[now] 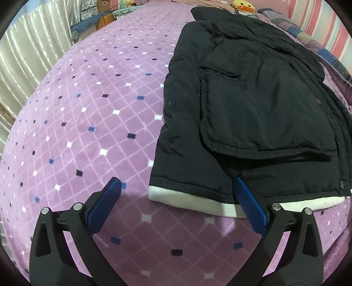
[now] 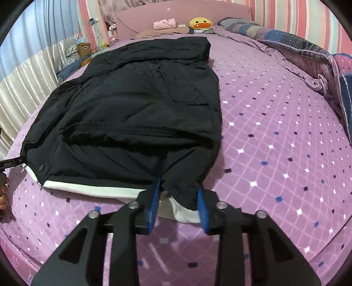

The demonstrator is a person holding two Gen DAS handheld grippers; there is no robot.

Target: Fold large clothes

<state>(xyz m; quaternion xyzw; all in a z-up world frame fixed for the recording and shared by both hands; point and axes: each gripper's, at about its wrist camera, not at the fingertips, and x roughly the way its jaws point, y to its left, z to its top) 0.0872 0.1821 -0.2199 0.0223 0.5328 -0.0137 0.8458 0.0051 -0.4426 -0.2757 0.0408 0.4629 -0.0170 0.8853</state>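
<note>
A black padded jacket [image 1: 253, 105] with a white hem band [image 1: 198, 205] lies flat on the purple bed cover [image 1: 88, 110], its sleeves folded over its body. My left gripper [image 1: 176, 187] is open, its fingers straddling the jacket's near left hem corner without closing on it. In the right wrist view the jacket [image 2: 143, 105] stretches away from me. My right gripper [image 2: 178, 187] has its blue pads [image 2: 155, 198] around the jacket's near right hem corner, which bunches and lifts between them. The left gripper's tip shows at the far left edge [image 2: 10, 164].
A yellow duck plush [image 2: 201, 23] and a pink plush [image 2: 165, 24] sit by the pink headboard. A rumpled purple and blue quilt [image 2: 308, 57] lies along the right side by the striped wall. White curtains [image 1: 28, 66] and boxes [image 1: 103, 19] stand to the left.
</note>
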